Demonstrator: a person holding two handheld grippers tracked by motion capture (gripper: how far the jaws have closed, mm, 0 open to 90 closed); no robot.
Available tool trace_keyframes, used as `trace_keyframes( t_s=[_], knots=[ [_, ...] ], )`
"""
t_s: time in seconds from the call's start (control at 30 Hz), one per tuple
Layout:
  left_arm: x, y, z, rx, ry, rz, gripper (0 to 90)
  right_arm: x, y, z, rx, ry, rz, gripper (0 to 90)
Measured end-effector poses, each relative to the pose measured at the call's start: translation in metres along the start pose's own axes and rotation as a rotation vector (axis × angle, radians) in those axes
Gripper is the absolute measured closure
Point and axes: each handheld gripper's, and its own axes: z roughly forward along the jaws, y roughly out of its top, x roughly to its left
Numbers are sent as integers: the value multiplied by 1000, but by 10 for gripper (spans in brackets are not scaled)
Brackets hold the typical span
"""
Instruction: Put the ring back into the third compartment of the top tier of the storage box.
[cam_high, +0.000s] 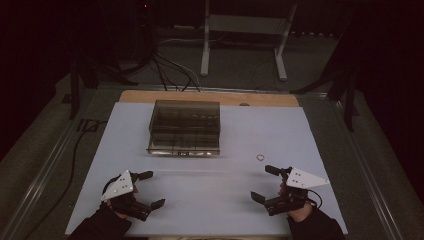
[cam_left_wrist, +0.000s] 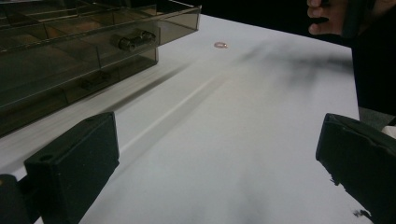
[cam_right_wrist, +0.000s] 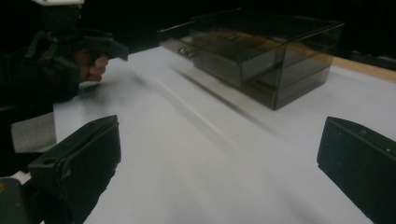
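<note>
- High view, nearest first: left gripper and right gripper both sit at the near edge of the white table, jaws spread wide, nothing between them. Neither touches anything.
- Left gripper view confirms: both black jaws apart, bare table between. Right gripper view the same.
- Small ring lies flat on the table just ahead of the right gripper, a touch inboard of its far jaw. From the left gripper it's well off, diagonally ahead toward the other hand.
- Ring handling, my read: thin, light, stiff, likely rubber or metal, can't tell which. Lying flat, so little edge to bite. Jaws need to come down steep and close across its outer rim; a shallow approach will likely just skate it along the smooth sheet.
- Farther out, ahead of the left gripper and beyond the ring: smoked clear drawer box, low, several shallow drawers. Top drawer looks pulled out slightly toward the grippers; dividers visible inside in the left gripper view.
- Drawer has a small barrel-shaped metal knob on its front. That's the grab point: pinch across the knob, pull straight.
- Box looks like hard plastic: rigid, slick, probably light and brittle. Judging it may slide on the table when a drawer is tugged, so bracing it with the other gripper seems wise.
</note>
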Motion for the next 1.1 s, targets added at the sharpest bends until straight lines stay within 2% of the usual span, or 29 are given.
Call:
trace_keyframes(
  t_s=[0.27,0.6,1.1],
  knots=[
    [0,0,0,0,-10,-4,6,-8,14,-5,-35,-43,-7,0],
    [0,0,0,0,-13,-7,6,-16,25,-5,-55,-71,-16,0],
    [0,0,1,1,-22,-12,6,-32,34,4,-40,-125,-8,0]
  ],
)
